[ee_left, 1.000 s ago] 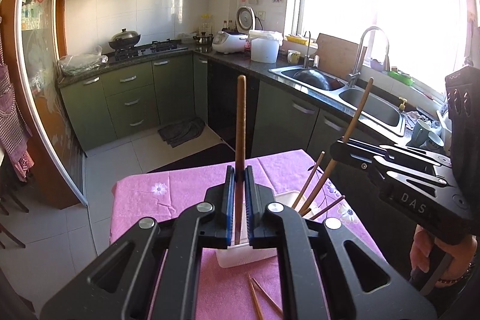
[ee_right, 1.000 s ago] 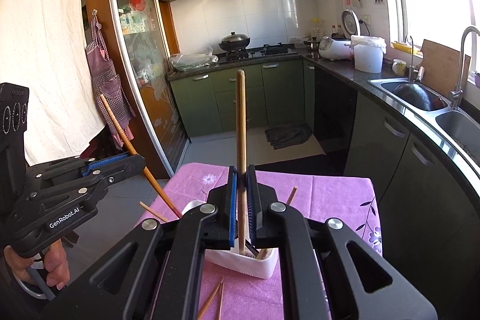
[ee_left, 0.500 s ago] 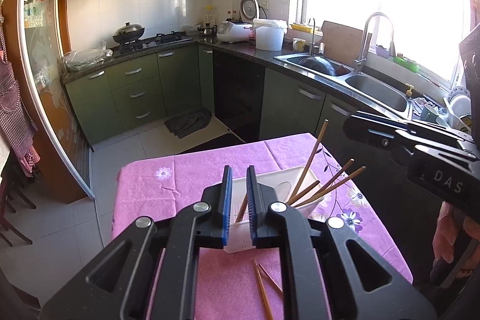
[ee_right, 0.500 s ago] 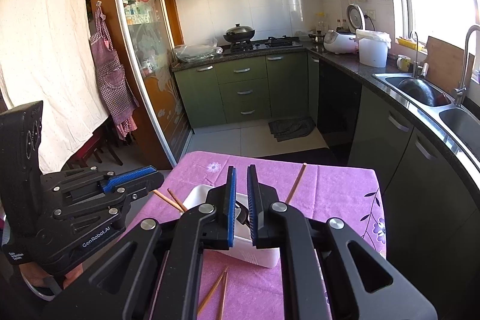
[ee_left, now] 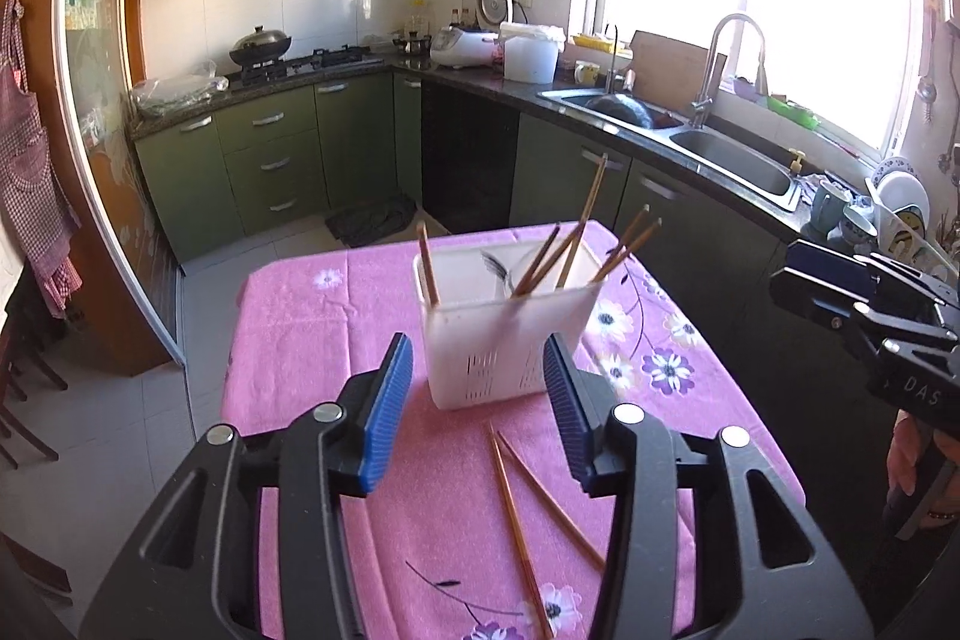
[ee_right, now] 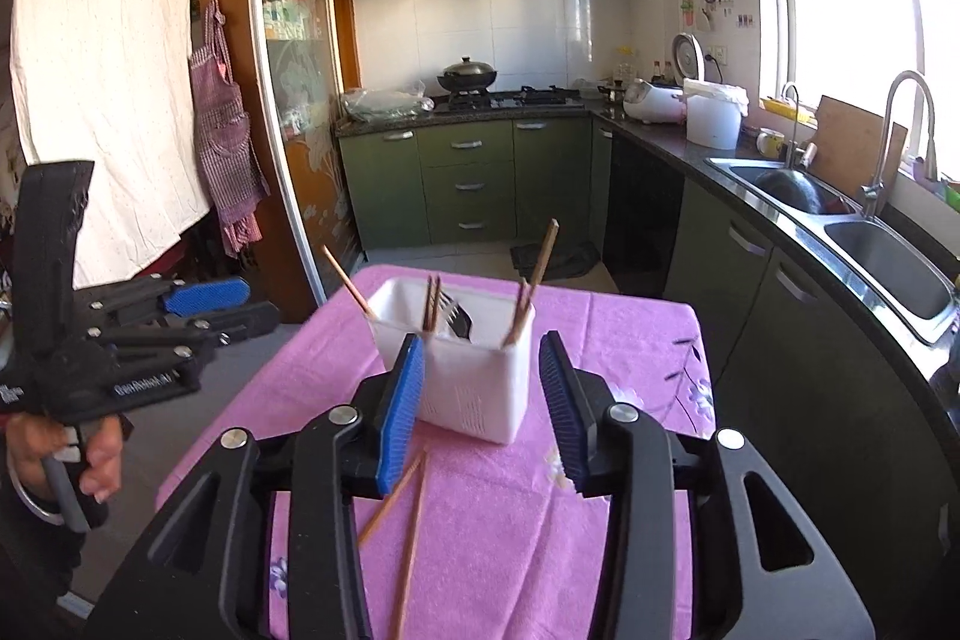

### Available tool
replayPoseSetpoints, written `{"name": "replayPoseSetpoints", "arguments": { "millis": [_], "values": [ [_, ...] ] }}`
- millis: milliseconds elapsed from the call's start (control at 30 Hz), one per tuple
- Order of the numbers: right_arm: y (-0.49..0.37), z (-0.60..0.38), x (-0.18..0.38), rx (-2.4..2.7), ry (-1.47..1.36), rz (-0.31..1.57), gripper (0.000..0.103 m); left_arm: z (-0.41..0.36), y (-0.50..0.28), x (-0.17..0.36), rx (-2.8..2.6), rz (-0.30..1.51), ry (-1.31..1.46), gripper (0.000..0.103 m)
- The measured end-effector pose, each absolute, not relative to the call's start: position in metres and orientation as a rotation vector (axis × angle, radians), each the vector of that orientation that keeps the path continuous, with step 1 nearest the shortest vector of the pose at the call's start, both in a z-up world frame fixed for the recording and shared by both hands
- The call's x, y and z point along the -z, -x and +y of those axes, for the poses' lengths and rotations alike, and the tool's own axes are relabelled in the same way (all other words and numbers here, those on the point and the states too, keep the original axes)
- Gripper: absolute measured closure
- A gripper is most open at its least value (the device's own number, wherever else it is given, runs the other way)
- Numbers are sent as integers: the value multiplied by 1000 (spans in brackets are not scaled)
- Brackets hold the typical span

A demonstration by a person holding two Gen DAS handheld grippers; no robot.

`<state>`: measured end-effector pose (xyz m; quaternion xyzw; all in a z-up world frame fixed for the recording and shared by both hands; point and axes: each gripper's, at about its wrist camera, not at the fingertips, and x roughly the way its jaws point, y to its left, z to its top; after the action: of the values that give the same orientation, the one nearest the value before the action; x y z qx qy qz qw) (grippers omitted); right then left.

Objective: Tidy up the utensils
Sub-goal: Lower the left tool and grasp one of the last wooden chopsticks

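Note:
A white slotted utensil holder [ee_left: 507,340] [ee_right: 480,388] stands on the pink flowered tablecloth [ee_left: 300,340]. Several wooden chopsticks [ee_left: 570,250] lean inside it, together with a dark fork [ee_right: 456,319]. Two loose chopsticks [ee_left: 522,514] [ee_right: 414,514] lie on the cloth in front of the holder. My left gripper [ee_left: 477,370] hovers just short of the holder, its jaws opening with nothing between the blue pads. My right gripper [ee_right: 480,364] is likewise back from the holder, its jaws opening and empty. Each gripper shows at the edge of the other's view: right gripper [ee_left: 840,292], left gripper [ee_right: 216,304].
The small table ends close to the holder on all sides, with tiled floor [ee_left: 180,292] to the left and beyond. Dark green cabinets and a sink counter [ee_left: 720,148] run along the right. A person's hand [ee_right: 90,466] grips the left tool's handle.
Both grippers held an upright chopstick a second ago. Those chopsticks now stand in the holder, and both grippers have pulled back, sunk a little and spread their jaws.

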<state>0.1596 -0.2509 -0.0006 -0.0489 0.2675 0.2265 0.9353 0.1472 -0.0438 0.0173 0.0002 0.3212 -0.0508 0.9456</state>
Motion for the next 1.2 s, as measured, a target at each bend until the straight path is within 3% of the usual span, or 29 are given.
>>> {"name": "replayPoseSetpoints", "arguments": {
  "millis": [367, 500, 833, 1200],
  "values": [
    [-193, -261, 147, -377, 140, 863, 57, -50, -183, 93, 153, 1013, 92, 60],
    [-207, -264, 169, -360, 136, 910, 56, -65, -202, 126, 143, 1104, 85, 68],
    [-222, -265, 180, -378, 114, 943, 55, -74, -235, 165, 91, 1212, 77, 84],
    [-222, -269, 178, -380, 98, 938, 54, -89, -246, 180, 34, 1250, -12, 93]
  ]
}}
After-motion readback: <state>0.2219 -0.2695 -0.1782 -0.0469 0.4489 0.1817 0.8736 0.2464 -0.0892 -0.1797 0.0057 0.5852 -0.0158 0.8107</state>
